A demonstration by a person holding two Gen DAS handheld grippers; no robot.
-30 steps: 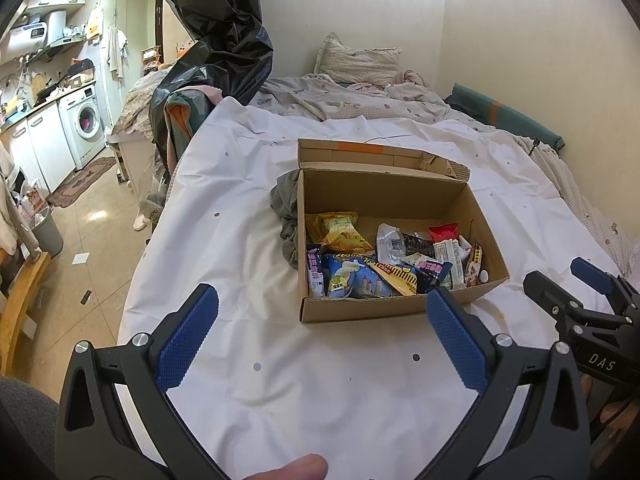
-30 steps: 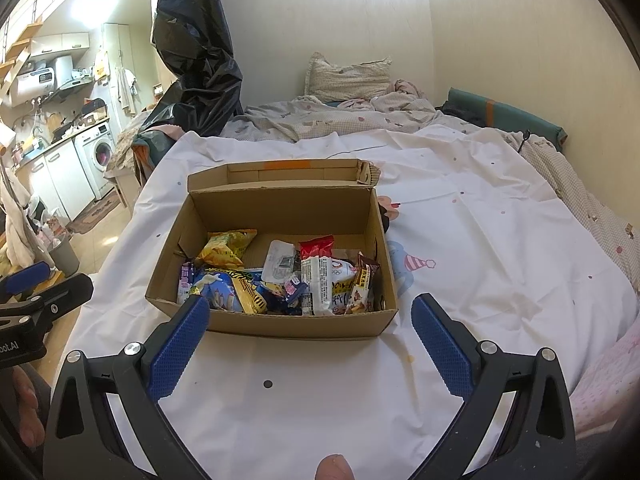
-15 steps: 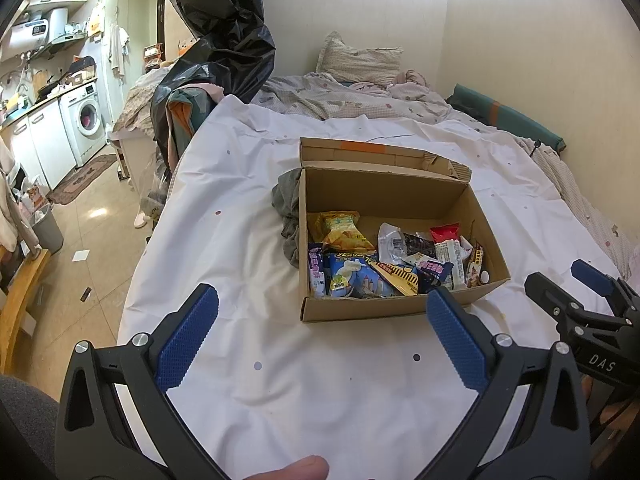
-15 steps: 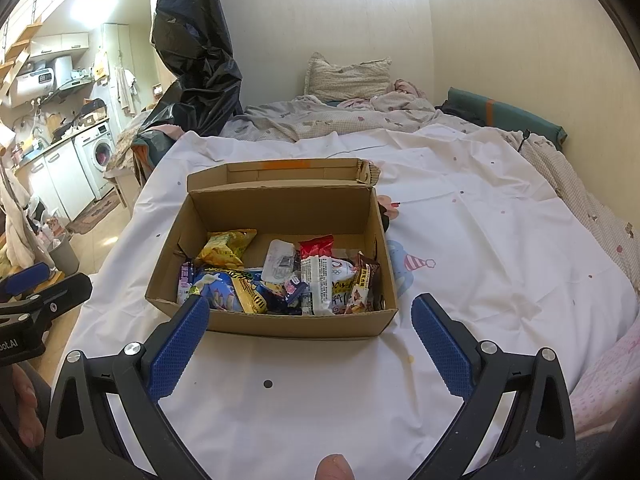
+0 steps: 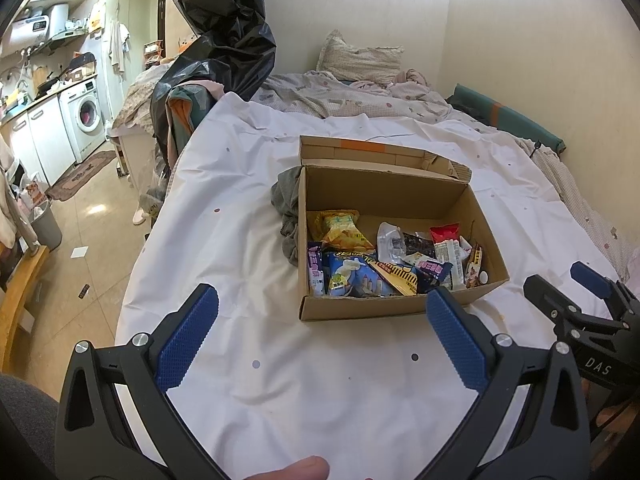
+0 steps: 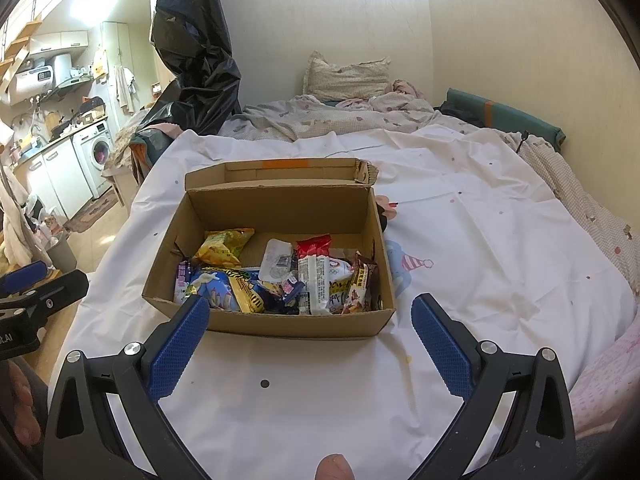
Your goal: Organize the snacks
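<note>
A small room with cream walls holds a bed (image 6: 500, 248) spread with a white dotted sheet; a rumpled patterned quilt (image 6: 320, 120) and a pillow (image 6: 346, 76) lie at its far end against the wall. A tall black plastic bag (image 5: 224, 40) stands at the bed's far left corner. Beyond it, on the left, is a kitchen strip with white cabinets and a washing machine (image 5: 86, 116) on a tan tiled floor (image 5: 84, 240).

Near the middle of the sheet sits an open cardboard box (image 6: 276, 324), its lid flap folded back behind it. The snacks (image 6: 280, 276) lie in a loose heap along the box's near side: a yellow chip bag (image 6: 222, 246), a blue packet (image 6: 212, 288), a white bar with a red end (image 6: 316, 276) and a brown wrapper (image 6: 360, 284) among them.

The left hand-held gripper (image 5: 320, 340) hovers over the sheet short of the box, blue pads spread wide, holding nothing. The right hand-held gripper (image 6: 310, 340) does the same, jaws wide apart and empty, its left pad overlapping the box's near wall in its own view.

Only the left wrist view shows a grey cloth (image 5: 286, 208) bunched against the box's left wall. Only the right wrist view shows a cartoon print with a striped party hat (image 6: 416, 262) on the sheet just right of the box, and a small dark object at the box's far right corner, too hidden to identify.
</note>
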